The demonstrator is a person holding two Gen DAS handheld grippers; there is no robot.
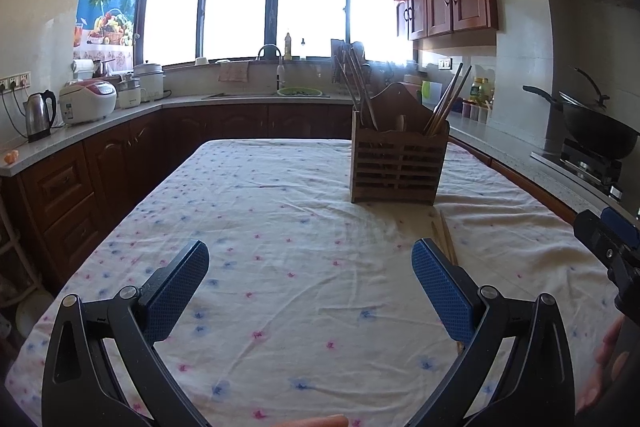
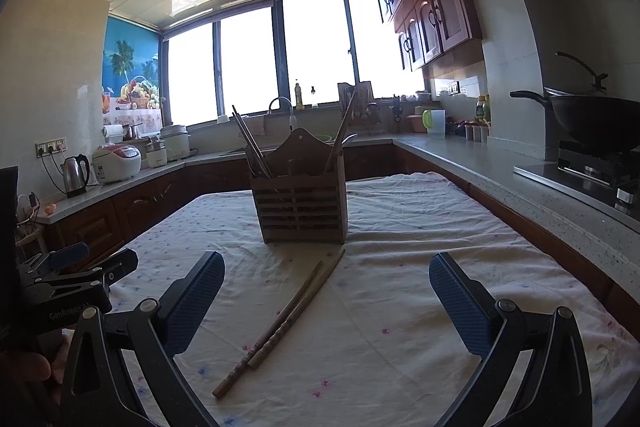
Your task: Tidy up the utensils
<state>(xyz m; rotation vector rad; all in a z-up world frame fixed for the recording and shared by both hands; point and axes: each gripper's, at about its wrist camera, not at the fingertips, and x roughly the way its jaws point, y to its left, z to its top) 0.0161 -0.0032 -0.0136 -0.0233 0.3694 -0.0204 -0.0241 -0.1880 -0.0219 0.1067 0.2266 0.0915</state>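
Note:
A slatted wooden utensil holder (image 1: pixel 399 163) (image 2: pixel 303 205) stands on the flowered tablecloth (image 1: pixel 280 227) (image 2: pixel 400 235), with several chopsticks and a spoon standing in it. A pair of wooden chopsticks (image 2: pixel 282 321) lies flat on the cloth in front of the holder, between my right gripper's fingers and closer to the left one; its tips (image 1: pixel 445 233) show beside the left gripper's right finger. My left gripper (image 1: pixel 310 263) is open over bare cloth, left of the chopsticks. My right gripper (image 2: pixel 326 275) is open, hovering above the chopsticks with nothing held.
Counters wrap around the table: kettle (image 1: pixel 39 115) and rice cooker (image 1: pixel 88 102) on the left, sink (image 1: pixel 272 91) under the window, a wok (image 2: pixel 592 123) on the stove at the right. A hand (image 1: pixel 608 359) holds the other gripper at the frame edge.

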